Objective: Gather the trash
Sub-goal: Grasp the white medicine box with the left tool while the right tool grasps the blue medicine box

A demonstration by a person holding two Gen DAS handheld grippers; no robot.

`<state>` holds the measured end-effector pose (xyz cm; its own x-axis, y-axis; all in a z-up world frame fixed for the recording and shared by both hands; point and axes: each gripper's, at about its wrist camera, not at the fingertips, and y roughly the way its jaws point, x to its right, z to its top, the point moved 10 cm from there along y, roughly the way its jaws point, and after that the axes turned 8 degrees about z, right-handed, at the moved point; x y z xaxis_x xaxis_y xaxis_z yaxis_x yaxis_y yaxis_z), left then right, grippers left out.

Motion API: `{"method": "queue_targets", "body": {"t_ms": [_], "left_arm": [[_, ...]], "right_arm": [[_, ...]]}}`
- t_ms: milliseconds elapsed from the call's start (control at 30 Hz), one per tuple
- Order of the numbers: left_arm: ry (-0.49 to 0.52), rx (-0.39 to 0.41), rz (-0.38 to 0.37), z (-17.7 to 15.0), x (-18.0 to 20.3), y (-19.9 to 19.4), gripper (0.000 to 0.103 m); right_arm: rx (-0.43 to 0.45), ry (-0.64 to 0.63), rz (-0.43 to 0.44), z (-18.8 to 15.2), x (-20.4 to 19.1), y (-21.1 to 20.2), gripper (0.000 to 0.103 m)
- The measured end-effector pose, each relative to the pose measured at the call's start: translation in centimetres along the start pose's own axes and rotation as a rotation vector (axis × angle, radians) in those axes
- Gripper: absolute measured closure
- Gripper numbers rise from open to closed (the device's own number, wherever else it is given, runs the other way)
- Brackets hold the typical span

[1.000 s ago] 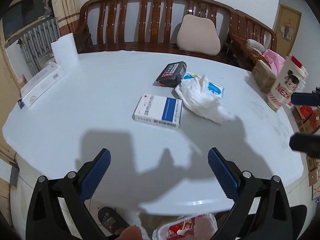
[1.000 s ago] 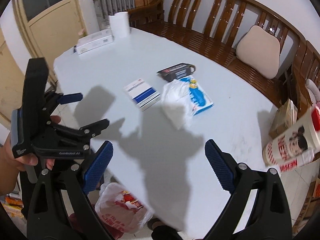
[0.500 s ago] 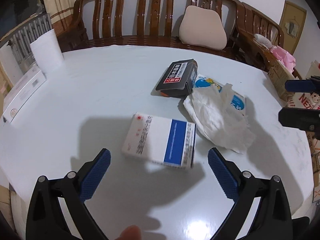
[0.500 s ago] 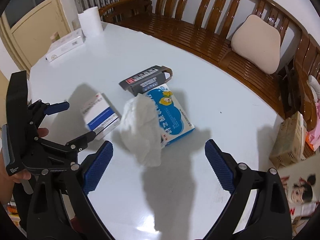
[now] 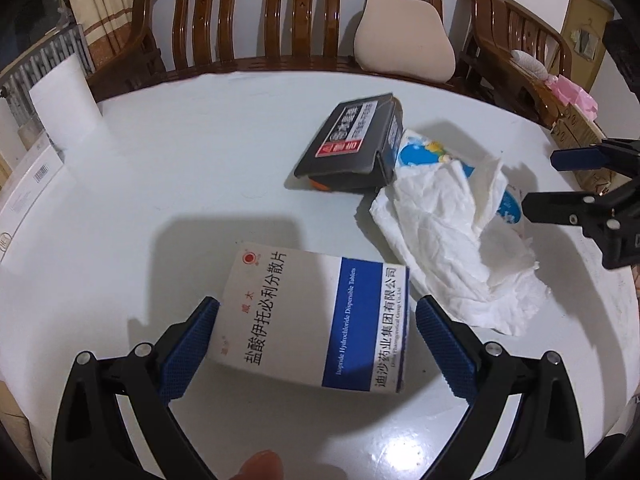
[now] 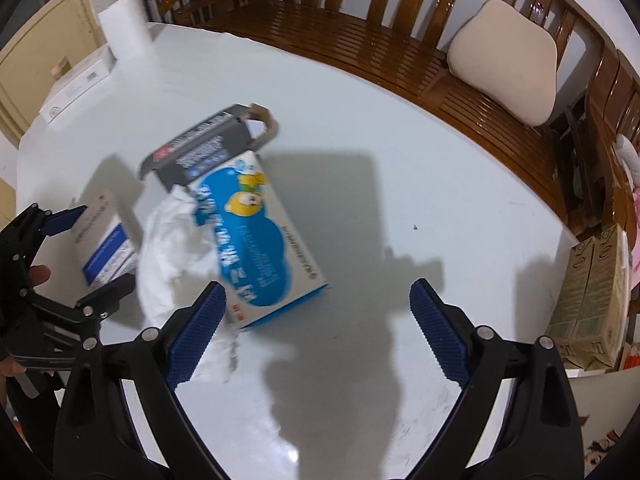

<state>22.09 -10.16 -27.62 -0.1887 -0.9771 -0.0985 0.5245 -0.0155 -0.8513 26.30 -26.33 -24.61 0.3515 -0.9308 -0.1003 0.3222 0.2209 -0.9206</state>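
Left tool (image 5: 316,344) gapes astride white medicine box (image 5: 316,322).

Each hand-held gripper is a black plastic frame shaped like two forked arms, tipped with blue pads bearing a fine knurled grid. On the left hand-held gripper (image 5: 316,344) silver round screw heads sit in pairs on each arm, at about 8 and 4 o'clock in its own view. The right hand-held gripper (image 6: 318,330) has the same black arms, blue textured pads (image 6: 196,334) and silver screws. A bare fingertip (image 5: 260,466) shows at 6 o'clock.
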Motion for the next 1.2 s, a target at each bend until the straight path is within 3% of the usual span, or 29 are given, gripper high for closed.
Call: {"method": "queue_targets", "body": {"t_ms": [333, 467, 667, 767, 1000, 1067, 1200], "left_arm": [[0.013, 0.014, 0.018, 0.2, -0.9, 0.5, 0.008], [0.015, 0.017, 0.017, 0.5, -1.1, 0.6, 0.008], [0.012, 0.017, 0.020, 0.4, -1.2, 0.6, 0.008], [0.012, 0.019, 0.020, 0.5, -1.4, 0.7, 0.008], [0.013, 0.023, 0.017, 0.9, -1.3, 0.9, 0.010], [0.011, 0.029, 0.018, 1.0, -1.3, 0.7, 0.018], [0.012, 0.027, 0.018, 1.1, -1.2, 0.7, 0.019]], "right_arm": [[-0.041, -0.030, 0.049, 0.1, -1.0, 2.3, 0.007], [-0.075, -0.132, -0.006, -0.4, -2.4, 3.2, 0.007], [-0.065, -0.139, -0.010, 0.7, -2.4, 4.2, 0.007], [-0.072, -0.118, 0.040, 1.0, -2.3, 4.7, 0.008], [-0.066, -0.094, 0.088, 1.0, -2.2, 4.1, 0.033], [-0.062, -0.080, 0.089, 1.0, -1.9, 3.9, 0.035], [-0.058, -0.056, 0.091, 1.0, -1.5, 3.7, 0.038]]}}
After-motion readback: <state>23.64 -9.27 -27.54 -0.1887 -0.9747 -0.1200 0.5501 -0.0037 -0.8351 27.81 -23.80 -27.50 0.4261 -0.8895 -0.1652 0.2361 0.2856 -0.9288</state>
